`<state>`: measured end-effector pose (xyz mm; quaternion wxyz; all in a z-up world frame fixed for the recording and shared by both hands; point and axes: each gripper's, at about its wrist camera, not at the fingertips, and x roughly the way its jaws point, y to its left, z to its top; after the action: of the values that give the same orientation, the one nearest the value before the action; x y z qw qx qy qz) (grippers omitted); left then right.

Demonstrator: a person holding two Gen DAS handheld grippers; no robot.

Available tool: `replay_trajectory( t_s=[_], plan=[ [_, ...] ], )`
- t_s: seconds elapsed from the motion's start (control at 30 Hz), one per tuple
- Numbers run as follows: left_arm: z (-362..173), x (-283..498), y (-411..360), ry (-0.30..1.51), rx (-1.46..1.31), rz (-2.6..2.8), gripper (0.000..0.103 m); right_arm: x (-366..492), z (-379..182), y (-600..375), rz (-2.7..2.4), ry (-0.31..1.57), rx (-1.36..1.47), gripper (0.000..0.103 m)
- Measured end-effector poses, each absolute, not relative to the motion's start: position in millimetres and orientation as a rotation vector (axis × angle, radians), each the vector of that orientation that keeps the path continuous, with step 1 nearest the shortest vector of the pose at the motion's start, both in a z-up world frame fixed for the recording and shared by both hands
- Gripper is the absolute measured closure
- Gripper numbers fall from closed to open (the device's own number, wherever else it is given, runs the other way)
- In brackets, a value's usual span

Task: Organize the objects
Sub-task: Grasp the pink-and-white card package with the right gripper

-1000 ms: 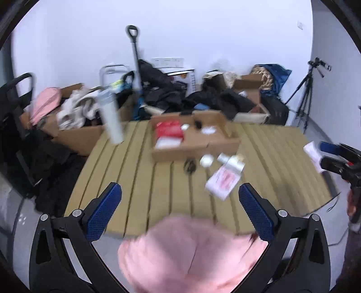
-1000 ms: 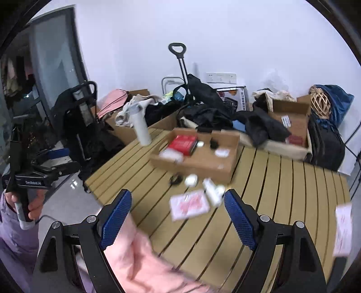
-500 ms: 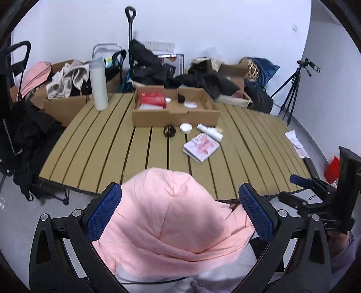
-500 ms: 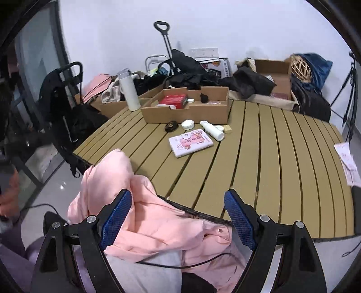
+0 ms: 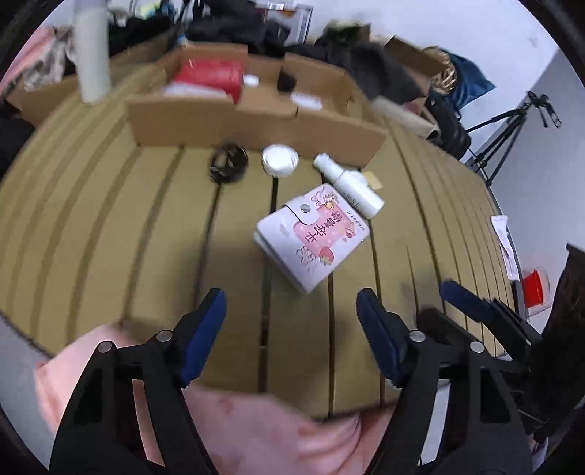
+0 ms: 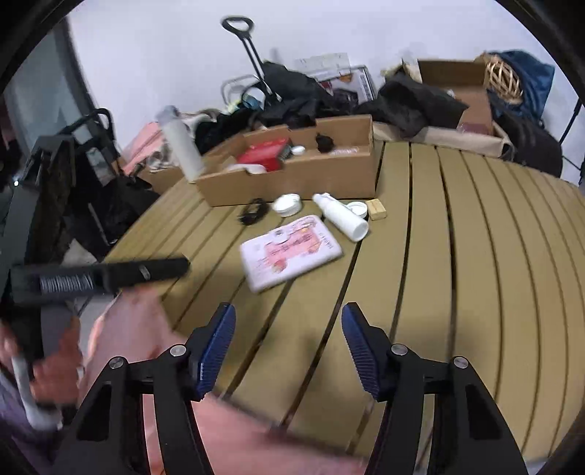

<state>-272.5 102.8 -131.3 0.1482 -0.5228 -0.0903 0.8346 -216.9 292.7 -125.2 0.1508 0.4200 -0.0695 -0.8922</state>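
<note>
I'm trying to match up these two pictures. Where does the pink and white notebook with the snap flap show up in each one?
Left wrist view: the pink and white notebook lies right of centre on the slatted table, ahead of the blue-padded fingers.
Right wrist view: the notebook lies at centre, slightly left, above the fingers.
Shared landmark: the white plastic bottle lying on its side just beyond the notebook.

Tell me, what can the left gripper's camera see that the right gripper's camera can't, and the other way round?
Only the left wrist view shows the tripod and a red thing off the table's edge.

Only the right wrist view shows a small tan block and the trolley handle.

Both show the pink booklet, white bottle, cardboard box and slatted table.
</note>
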Motion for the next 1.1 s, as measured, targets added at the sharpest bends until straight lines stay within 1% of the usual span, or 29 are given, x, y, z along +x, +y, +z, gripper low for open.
replay_trajectory(
  t_s=[0.03,0.07,0.13,0.2,0.23,0.27,0.3,0.33,0.37,0.4,0.43,0.47,0.53,0.6,0.73,0.77,0.8,0.83,0.87,0.9,0.93,1.03,1.1],
  plan=[
    [-139.9,-281.2,105.9,-0.269,-1.524,2.393,0.034,-229.9,-129.3,292.5,-2.558,-0.202,1.218,0.045],
    [-147.2,-287.6,106.9,-0.284,-1.538,2.388,0.034,-244.0,-133.3,292.2,-2.55,-0.208,1.224,0.045],
    [-155.1,-296.1,105.2,-0.315,-1.558,2.389,0.041,-265.8,-139.4,292.1,-2.537,-0.221,1.238,0.046],
    [-164.0,-303.5,102.7,-0.358,-1.583,2.359,0.041,-288.6,-147.5,291.0,-2.522,-0.226,1.253,0.047],
    [-167.3,-305.1,101.5,-0.382,-1.583,2.339,0.043,-299.6,-152.6,290.6,-2.512,-0.23,1.269,0.049],
    [-168.8,-305.7,101.5,-0.389,-1.581,2.332,0.05,-307.8,-157.4,290.1,-2.499,-0.237,1.284,0.053],
    [-169.9,-306.1,102.1,-0.387,-1.581,2.334,0.054,-313.5,-162.2,289.9,-2.488,-0.249,1.294,0.059],
    [-170.9,-306.1,102.4,-0.383,-1.58,2.335,0.06,-316.3,-165.8,289.3,-2.482,-0.261,1.301,0.063],
    [-172.4,-306.4,102.3,-0.386,-1.579,2.333,0.067,-318.0,-169.6,289.2,-2.473,-0.277,1.309,0.064],
    [-172.8,-306.5,101.1,-0.395,-1.577,2.329,0.07,-316.7,-173.3,288.5,-2.47,-0.286,1.323,0.066],
    [-170.8,-304.3,99.2,-0.406,-1.566,2.332,0.077,-312.6,-174.8,287.6,-2.474,-0.282,1.339,0.07],
    [-169.6,-302.4,97.1,-0.401,-1.555,2.334,0.085,-305.5,-174.0,286.4,-2.477,-0.281,1.341,0.071],
    [-165.6,-294.8,96.8,-0.337,-1.544,2.34,0.088,-287.5,-172.7,285.1,-2.422,-0.336,1.345,0.08],
    [-163.3,-284.5,99.9,-0.27,-1.545,2.308,0.091,-264.5,-170.5,279.7,-2.374,-0.368,1.347,0.08],
    [-160.1,-258.4,103.5,-0.16,-1.537,2.32,0.09,-219.0,-165.6,260.5,-2.405,-0.239,1.343,0.08],
    [-156.5,-256.7,100.2,-0.164,-1.517,2.346,0.09,-213.7,-163.6,260.4,-2.445,-0.213,1.327,0.079],
    [-154.5,-257.4,97.6,-0.178,-1.508,2.354,0.089,-211.8,-161.6,263.2,-2.468,-0.209,1.31,0.078],
    [-152.4,-259.2,94.6,-0.197,-1.502,2.361,0.084,-213.9,-160.2,267.8,-2.483,-0.224,1.303,0.069],
    [-149.9,-264.1,90.7,-0.226,-1.492,2.372,0.076,-220.2,-158.8,275.6,-2.51,-0.259,1.305,0.06],
    [-148.7,-268.2,88.8,-0.247,-1.481,2.38,0.072,-227.4,-158.2,282.2,-2.52,-0.3,1.311,0.031],
    [-148.5,-274.4,87.2,-0.268,-1.478,2.388,0.067,-234.8,-157.0,286.8,-2.517,-0.336,1.308,0.011],
    [-152.1,-286.0,87.4,-0.301,-1.494,2.365,0.067,-257.1,-153.6,302.3,-2.475,-0.475,1.259,0.012],
    [-156.5,-289.8,89.3,-0.331,-1.501,2.337,0.067,-275.7,-155.5,299.7,-2.482,-0.457,1.257,0.012]
  ],
)
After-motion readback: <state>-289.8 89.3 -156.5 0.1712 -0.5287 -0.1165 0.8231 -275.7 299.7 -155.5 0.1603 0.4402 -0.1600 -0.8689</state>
